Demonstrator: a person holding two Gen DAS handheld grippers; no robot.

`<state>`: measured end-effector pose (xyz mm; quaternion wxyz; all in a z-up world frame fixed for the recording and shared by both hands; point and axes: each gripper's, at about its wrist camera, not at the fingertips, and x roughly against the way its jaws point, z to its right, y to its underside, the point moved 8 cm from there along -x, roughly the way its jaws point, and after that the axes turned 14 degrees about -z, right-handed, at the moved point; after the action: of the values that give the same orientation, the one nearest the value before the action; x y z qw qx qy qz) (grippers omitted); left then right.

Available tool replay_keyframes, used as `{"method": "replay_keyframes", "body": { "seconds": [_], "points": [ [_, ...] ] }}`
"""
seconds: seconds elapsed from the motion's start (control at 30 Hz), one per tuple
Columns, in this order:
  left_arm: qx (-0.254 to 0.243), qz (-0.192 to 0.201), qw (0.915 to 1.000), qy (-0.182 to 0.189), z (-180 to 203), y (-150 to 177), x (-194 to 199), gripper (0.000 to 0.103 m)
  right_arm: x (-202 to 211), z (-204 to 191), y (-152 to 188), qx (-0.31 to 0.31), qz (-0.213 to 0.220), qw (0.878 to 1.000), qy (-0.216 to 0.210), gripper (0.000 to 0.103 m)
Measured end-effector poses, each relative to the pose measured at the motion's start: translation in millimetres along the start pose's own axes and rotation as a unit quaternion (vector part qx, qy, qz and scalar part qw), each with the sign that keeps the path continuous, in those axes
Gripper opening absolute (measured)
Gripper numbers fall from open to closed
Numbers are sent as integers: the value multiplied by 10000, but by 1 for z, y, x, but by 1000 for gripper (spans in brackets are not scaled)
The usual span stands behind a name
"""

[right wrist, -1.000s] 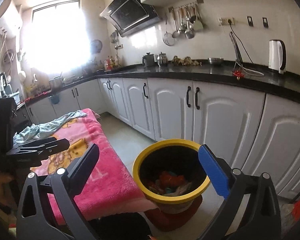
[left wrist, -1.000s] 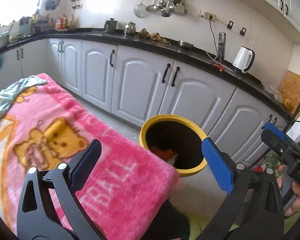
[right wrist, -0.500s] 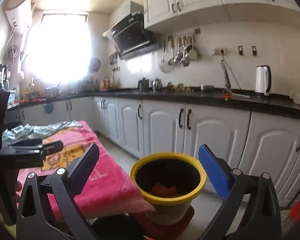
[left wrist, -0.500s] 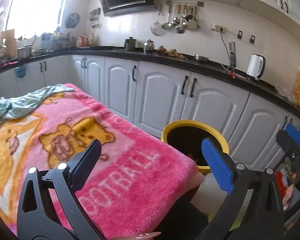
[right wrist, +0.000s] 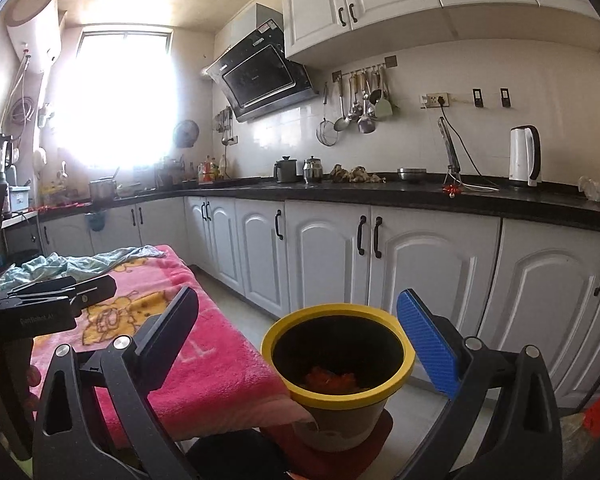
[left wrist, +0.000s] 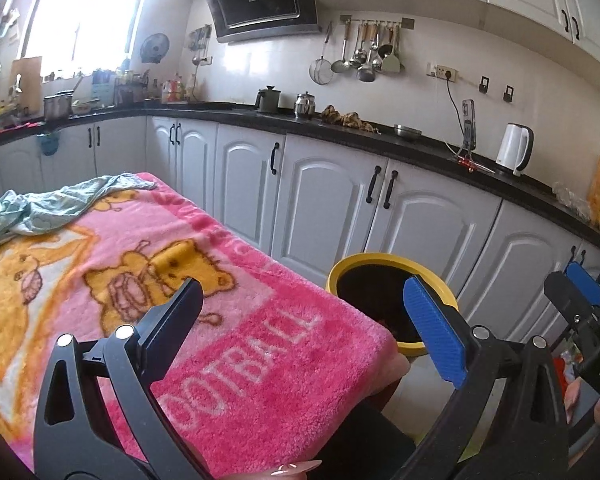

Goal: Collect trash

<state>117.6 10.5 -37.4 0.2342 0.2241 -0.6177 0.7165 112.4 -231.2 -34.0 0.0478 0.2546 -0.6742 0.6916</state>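
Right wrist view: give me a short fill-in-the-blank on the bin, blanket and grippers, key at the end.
1. The rim of the round plastic trash bin is ____ in colour.
2. The fluffy blanket with the cartoon bear print is mainly ____.
3. The right gripper holds nothing; its fingers stand ____.
4. The crumpled trash visible inside the bin is ____ in colour.

Missing words: yellow; pink; open; red

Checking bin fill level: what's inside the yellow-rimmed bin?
Right wrist view shows red-orange scraps at the bottom of the bin; its dark inner wall hides the rest. In the left view, the blanket edge and a blue tong pad cover most of the opening.
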Motion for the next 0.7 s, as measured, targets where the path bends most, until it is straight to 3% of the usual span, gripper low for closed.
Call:
{"method": "replay_keyframes", "body": {
  "seconds": [0.7],
  "points": [
    [13,43,10000,-41,-1,-2,3,92,0,-3,-1,-18,5,10000,29,97]
  ]
}}
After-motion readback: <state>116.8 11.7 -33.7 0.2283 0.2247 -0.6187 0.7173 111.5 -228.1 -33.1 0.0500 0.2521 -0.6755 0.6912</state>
